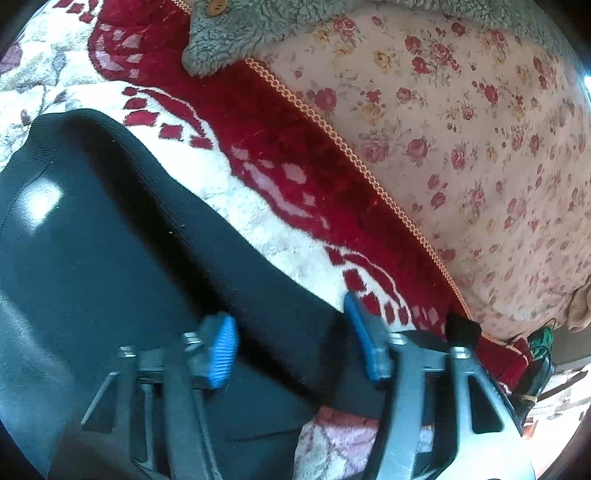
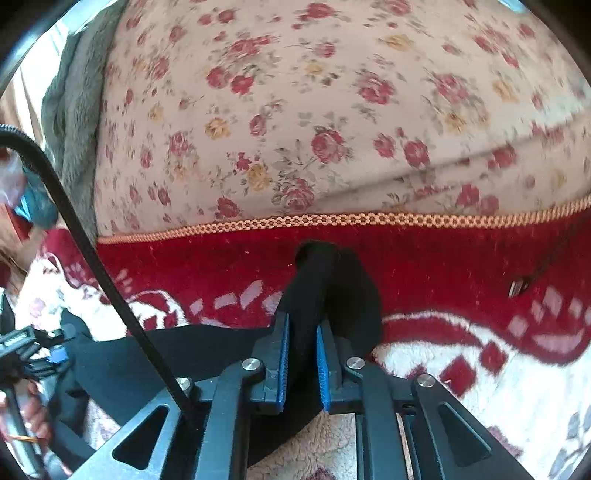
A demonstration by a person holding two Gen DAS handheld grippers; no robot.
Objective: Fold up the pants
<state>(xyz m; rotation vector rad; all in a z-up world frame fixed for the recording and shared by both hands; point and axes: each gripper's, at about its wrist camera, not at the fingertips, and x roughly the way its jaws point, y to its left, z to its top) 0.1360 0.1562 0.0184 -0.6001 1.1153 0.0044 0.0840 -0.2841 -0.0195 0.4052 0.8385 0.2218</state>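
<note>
The black pants (image 1: 122, 258) lie on a plush red-and-white patterned blanket (image 1: 280, 192), spread flat under the left gripper (image 1: 291, 347) with a thick folded edge running diagonally across the left wrist view. That gripper's blue-padded fingers (image 1: 218, 354) stand wide apart, one on either side of the folded edge — nothing is pinched between them. In the right wrist view the right gripper (image 2: 303, 354) has its blue pads drawn close together on a bunched end of the pants (image 2: 325, 295), which sticks up past the fingertips as a dark rumpled lobe above the blanket's (image 2: 480, 266) red band.

Beyond the blanket's orange braided trim (image 2: 332, 220) lies a pale cover printed with red and yellow roses (image 2: 295, 110), puffed up like a quilt. A grey fleece garment with a wooden button (image 1: 216, 6) rests on the top of the blanket and the floral cover (image 1: 461, 129) in the left view; grey fleece (image 2: 74, 122) also shows at the left edge of the right view. A black cable (image 2: 92, 258) crosses diagonally in front of the right camera, down to the gripper's frame. At that view's lower left edge, the other gripper (image 2: 40, 354) is partly visible over the black cloth.
</note>
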